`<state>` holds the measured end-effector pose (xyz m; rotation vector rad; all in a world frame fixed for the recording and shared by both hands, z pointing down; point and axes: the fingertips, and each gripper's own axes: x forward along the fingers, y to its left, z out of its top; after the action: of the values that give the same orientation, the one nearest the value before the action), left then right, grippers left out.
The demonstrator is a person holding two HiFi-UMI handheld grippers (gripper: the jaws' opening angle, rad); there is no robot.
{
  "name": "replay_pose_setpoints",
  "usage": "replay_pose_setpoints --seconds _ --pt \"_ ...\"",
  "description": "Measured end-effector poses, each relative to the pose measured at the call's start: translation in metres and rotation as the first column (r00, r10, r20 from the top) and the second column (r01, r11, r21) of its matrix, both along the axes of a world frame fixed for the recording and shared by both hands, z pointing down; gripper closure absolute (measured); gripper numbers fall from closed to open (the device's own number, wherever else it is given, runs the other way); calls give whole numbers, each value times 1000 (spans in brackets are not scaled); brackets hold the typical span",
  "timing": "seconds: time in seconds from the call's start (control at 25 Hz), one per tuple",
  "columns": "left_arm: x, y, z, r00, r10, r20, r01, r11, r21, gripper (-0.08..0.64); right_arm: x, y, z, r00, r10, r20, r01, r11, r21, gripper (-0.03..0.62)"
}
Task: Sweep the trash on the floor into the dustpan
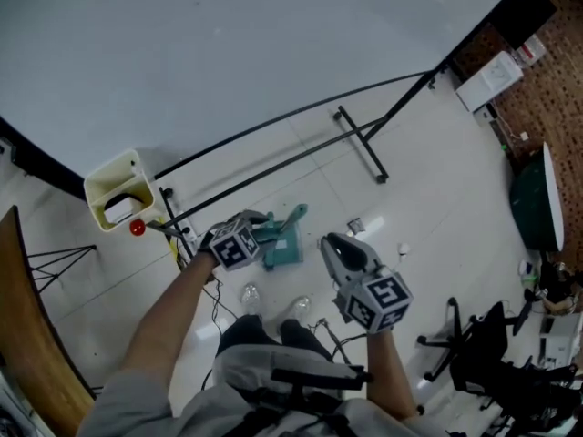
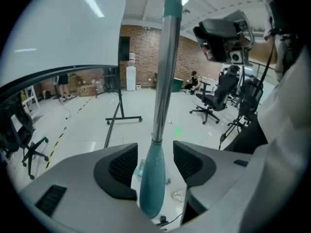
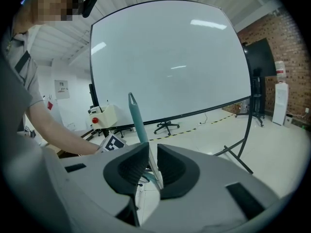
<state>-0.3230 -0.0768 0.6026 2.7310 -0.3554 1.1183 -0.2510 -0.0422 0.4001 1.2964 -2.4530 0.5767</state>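
Note:
A teal dustpan-and-broom set (image 1: 282,238) stands on the white floor just ahead of my feet. My left gripper (image 1: 248,226) is beside it on the left. In the left gripper view the jaws (image 2: 154,164) stand open around a metal pole with a teal lower end (image 2: 151,178), with a gap on each side. My right gripper (image 1: 339,251) is to the right of the set. In the right gripper view its narrow jaws (image 3: 152,165) are shut on a thin handle with a tapered teal tip (image 3: 136,114). Crumpled clear plastic trash (image 1: 250,294) (image 1: 301,309) lies by my shoes.
A whiteboard on a black wheeled stand (image 1: 360,144) fills the far side. A cream box with a red button (image 1: 120,192) stands at left. Black office chairs (image 1: 474,335) are at right, cables run near my feet, and small bits (image 1: 404,248) lie on the floor.

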Motion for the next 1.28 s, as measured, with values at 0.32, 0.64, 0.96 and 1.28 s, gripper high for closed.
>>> replay_pose_setpoints --seconds 0.32,0.64,0.96,1.28 --pt "25 7 24 989 138 49 -135 989 -62 345 1 1 2 1000 12 -26 -13 1000 -19 532" --pt "16 8 50 986 139 93 -132 988 -74 436 -5 -6 1 1000 5 -28 -6 1000 -27 532" --pt "30 5 41 987 143 71 -139 988 -62 440 -35 -18 3 995 -89 -49 85 994 -69 443" --pt "35 8 46 985 131 115 -120 988 -93 440 -54 -45 -4 988 -145 -61 141 988 -65 391"
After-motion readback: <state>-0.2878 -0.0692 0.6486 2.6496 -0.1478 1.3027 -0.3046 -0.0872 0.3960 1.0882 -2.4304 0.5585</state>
